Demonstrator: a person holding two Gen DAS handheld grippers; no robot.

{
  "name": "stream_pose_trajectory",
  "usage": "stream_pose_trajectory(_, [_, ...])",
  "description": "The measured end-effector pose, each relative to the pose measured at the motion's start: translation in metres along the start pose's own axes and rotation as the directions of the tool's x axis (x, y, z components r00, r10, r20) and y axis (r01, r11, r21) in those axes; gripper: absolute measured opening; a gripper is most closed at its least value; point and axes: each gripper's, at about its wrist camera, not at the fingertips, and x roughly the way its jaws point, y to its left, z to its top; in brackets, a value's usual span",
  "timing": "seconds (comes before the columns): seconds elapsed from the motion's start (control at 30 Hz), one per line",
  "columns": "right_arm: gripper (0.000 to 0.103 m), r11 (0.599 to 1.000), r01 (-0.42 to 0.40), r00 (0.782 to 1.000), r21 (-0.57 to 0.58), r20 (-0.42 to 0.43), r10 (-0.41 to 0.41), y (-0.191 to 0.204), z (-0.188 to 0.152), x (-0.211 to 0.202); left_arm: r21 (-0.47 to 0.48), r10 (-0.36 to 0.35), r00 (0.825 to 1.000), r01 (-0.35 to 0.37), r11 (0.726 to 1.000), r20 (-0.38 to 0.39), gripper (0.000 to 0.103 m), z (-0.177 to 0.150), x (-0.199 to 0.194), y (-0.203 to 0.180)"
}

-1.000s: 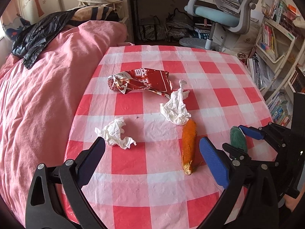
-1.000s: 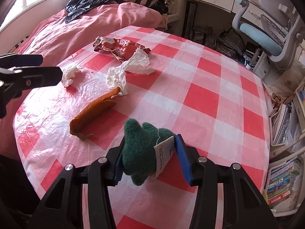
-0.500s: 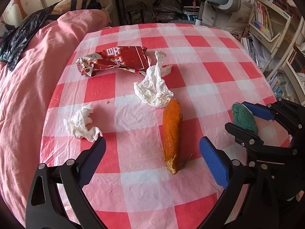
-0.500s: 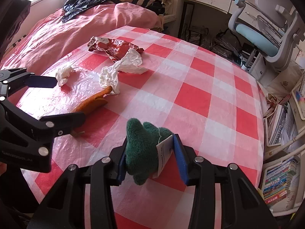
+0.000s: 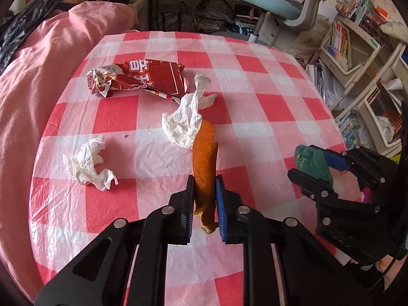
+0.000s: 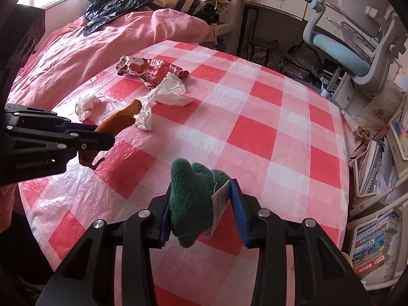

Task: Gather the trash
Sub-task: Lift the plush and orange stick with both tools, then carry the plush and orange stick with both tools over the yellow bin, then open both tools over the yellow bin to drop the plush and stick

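My left gripper point(image 5: 204, 199) is shut on an orange peel point(image 5: 204, 153), also seen in the right wrist view point(image 6: 117, 122), low over the red-and-white checked table point(image 5: 267, 107). My right gripper point(image 6: 201, 209) is shut on a green plush toy point(image 6: 191, 199) with a white tag, seen at the right in the left wrist view point(image 5: 311, 163). A big crumpled tissue point(image 5: 188, 119) touches the peel's far end. A small crumpled tissue point(image 5: 89, 163) lies to the left. A red snack wrapper point(image 5: 137, 79) lies beyond.
A bed with a pink quilt point(image 5: 38, 81) borders the table's left side. An office chair point(image 6: 357, 46) and a desk stand beyond the table. Bookshelves point(image 5: 357, 51) with books line the right side.
My left gripper moved forward and to the right and shut on the orange peel. The right gripper kept hold of the green plush toy and hardly moved.
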Motion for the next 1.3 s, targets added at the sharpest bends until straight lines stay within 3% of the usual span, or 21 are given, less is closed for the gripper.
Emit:
stream_pose_trajectory(0.3, [0.041, 0.999, 0.030, 0.999, 0.037, 0.041, -0.032, -0.025, -0.006, -0.019, 0.021, -0.072, 0.996, 0.071, 0.997, 0.045, 0.015, 0.008, -0.014, -0.026])
stream_pose_trajectory(0.53, [0.041, 0.989, 0.090, 0.993, 0.119, 0.059, -0.098, -0.072, -0.025, -0.041, 0.057, -0.189, 0.981, 0.187, 0.981, 0.034, 0.015, 0.009, -0.010, -0.064])
stream_pose_trajectory(0.63, [0.041, 0.980, 0.118, 0.990, 0.158, 0.063, -0.129, -0.093, -0.036, -0.053, 0.092, -0.208, 0.978, 0.204, 0.975, 0.028, 0.015, 0.010, -0.008, -0.088])
stream_pose_trajectory(0.83, [0.041, 0.955, 0.178, 0.979, 0.239, 0.052, -0.196, -0.142, -0.069, -0.074, 0.174, -0.274, 0.962, 0.269, 0.947, 0.003, 0.015, 0.012, 0.000, -0.166])
stream_pose_trajectory(1.1, [0.041, 0.908, 0.241, 0.967, 0.343, -0.009, -0.254, -0.207, -0.127, -0.089, 0.288, -0.384, 0.922, 0.382, 0.878, -0.052, 0.015, 0.003, 0.023, -0.302])
stream_pose_trajectory(1.2, [0.046, 0.870, 0.273, 0.960, 0.411, -0.059, -0.273, -0.238, -0.154, -0.087, 0.307, -0.392, 0.916, 0.399, 0.864, -0.087, 0.015, 0.004, 0.046, -0.346])
stream_pose_trajectory(1.23, [0.055, 0.849, 0.282, 0.958, 0.448, -0.087, -0.273, -0.251, -0.164, -0.085, 0.306, -0.392, 0.914, 0.404, 0.862, -0.103, 0.015, 0.005, 0.056, -0.362])
stream_pose_trajectory(1.3, [0.057, 0.804, 0.320, 0.946, 0.500, -0.133, -0.294, -0.267, -0.177, -0.085, 0.292, -0.374, 0.918, 0.396, 0.871, -0.130, 0.015, 0.007, 0.076, -0.384])
